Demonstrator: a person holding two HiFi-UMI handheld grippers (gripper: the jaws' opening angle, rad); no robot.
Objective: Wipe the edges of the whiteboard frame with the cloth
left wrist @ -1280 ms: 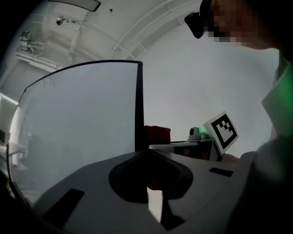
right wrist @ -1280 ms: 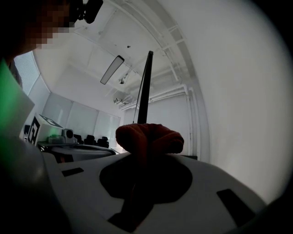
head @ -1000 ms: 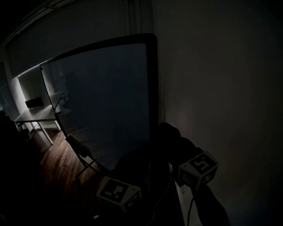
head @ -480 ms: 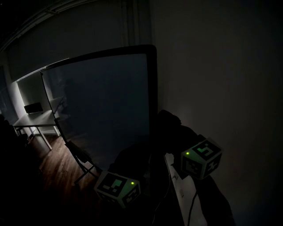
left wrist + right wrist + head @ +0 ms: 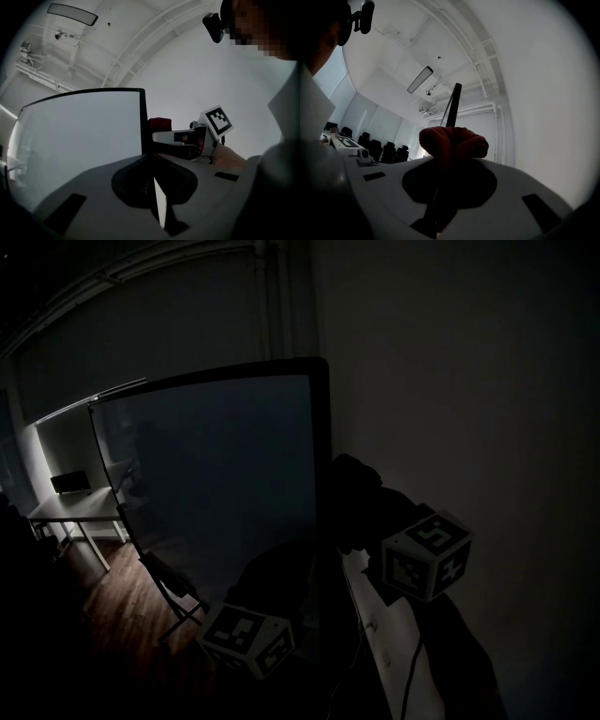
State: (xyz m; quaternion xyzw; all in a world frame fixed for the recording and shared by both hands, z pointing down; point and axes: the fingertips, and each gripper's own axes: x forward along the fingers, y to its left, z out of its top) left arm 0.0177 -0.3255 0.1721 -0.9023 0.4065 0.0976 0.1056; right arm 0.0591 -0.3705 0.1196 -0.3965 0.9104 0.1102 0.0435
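The whiteboard stands upright, its dark frame forming the right edge near the wall. My right gripper is shut on a red cloth that presses against that right edge about halfway up. In the right gripper view the cloth bulges from the jaws, and the frame rises behind it. My left gripper sits lower, at the same edge. In the left gripper view the frame runs straight into the closed jaws. The cloth and right gripper show just above.
The room is very dark in the head view. A wall stands close behind the board's right edge. A table and a folding chair stand on wooden floor at the left. A pale ledge runs below my right gripper.
My right gripper has slid the cloth upward along the board's right edge. The head view has tilted up, so the board sits lower in the picture. The left gripper has barely moved.
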